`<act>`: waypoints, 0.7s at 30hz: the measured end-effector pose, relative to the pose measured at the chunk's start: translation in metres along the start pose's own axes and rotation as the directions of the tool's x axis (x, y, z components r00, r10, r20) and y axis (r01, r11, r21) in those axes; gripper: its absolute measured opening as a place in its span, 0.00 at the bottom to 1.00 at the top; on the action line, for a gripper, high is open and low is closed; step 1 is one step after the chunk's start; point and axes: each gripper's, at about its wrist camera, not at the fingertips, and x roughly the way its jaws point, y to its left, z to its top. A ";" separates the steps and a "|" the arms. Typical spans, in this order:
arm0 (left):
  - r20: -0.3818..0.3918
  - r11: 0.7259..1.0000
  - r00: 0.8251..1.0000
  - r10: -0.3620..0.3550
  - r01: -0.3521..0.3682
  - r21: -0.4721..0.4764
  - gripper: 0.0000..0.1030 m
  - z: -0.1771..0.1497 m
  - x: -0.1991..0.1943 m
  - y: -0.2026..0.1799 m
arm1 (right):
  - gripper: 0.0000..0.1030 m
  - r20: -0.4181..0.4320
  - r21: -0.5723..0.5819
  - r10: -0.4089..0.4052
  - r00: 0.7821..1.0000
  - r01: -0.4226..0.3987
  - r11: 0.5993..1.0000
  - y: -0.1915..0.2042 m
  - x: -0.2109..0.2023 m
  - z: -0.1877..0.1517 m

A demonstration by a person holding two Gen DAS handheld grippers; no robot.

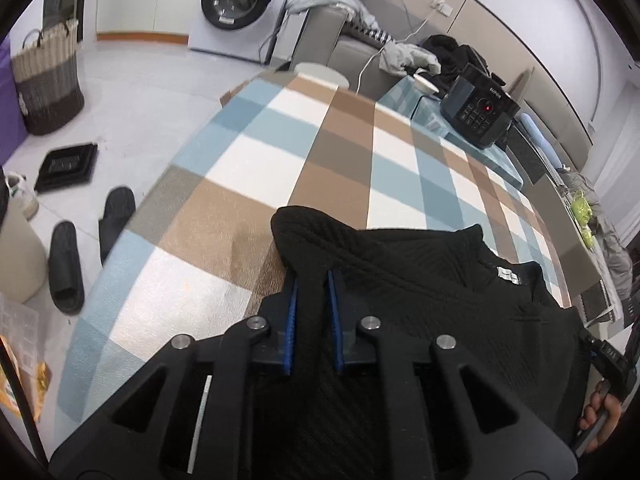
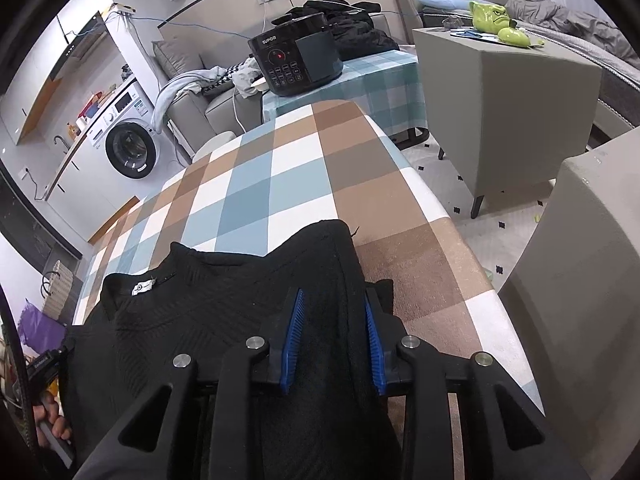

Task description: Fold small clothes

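Note:
A black textured knit garment (image 1: pixel 420 280) lies on the checked tablecloth (image 1: pixel 280 152), its collar with a white label (image 1: pixel 507 275) facing the far side. My left gripper (image 1: pixel 314 276) is shut on the garment's left shoulder, cloth bunched between the blue pads. In the right wrist view the same garment (image 2: pixel 224 292) shows with its label (image 2: pixel 142 287). My right gripper (image 2: pixel 334 300) is closed on the garment's right shoulder, with a wider band of cloth between the fingers. Both hold the cloth just above the table.
A black rice cooker (image 1: pixel 478 112) stands on a second checked table beyond; it also shows in the right wrist view (image 2: pixel 296 54). Grey stools (image 2: pixel 504 116) stand right of the table. Slippers (image 1: pixel 80 248), a tray and a woven basket (image 1: pixel 46 80) are on the floor at left.

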 end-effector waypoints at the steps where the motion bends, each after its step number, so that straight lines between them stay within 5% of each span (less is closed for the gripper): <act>1: 0.014 1.000 1.000 -0.004 0.004 0.001 0.07 0.000 -0.004 -0.001 | 0.29 0.004 0.000 0.000 1.000 0.000 1.000 0.000 0.001 0.001; 3: 0.034 1.000 0.999 -0.011 0.011 -0.001 0.05 0.001 -0.013 0.000 | 0.26 0.031 -0.005 -0.017 0.999 0.017 1.000 0.001 -0.001 0.001; 5: 0.056 1.000 0.998 -0.013 0.013 -0.002 0.02 0.001 -0.021 -0.001 | 0.06 0.054 -0.020 -0.003 0.999 0.004 1.000 0.003 -0.006 0.001; 15: 0.176 1.000 0.984 -0.022 0.026 -0.018 0.02 0.011 -0.073 0.000 | 0.05 0.255 -0.067 0.055 0.965 -0.039 0.997 0.022 -0.067 0.011; 21: 0.157 0.999 0.987 0.021 -0.017 -0.030 0.02 0.021 -0.056 -0.001 | 0.05 0.203 -0.013 -0.027 0.979 0.030 0.999 0.017 -0.030 0.024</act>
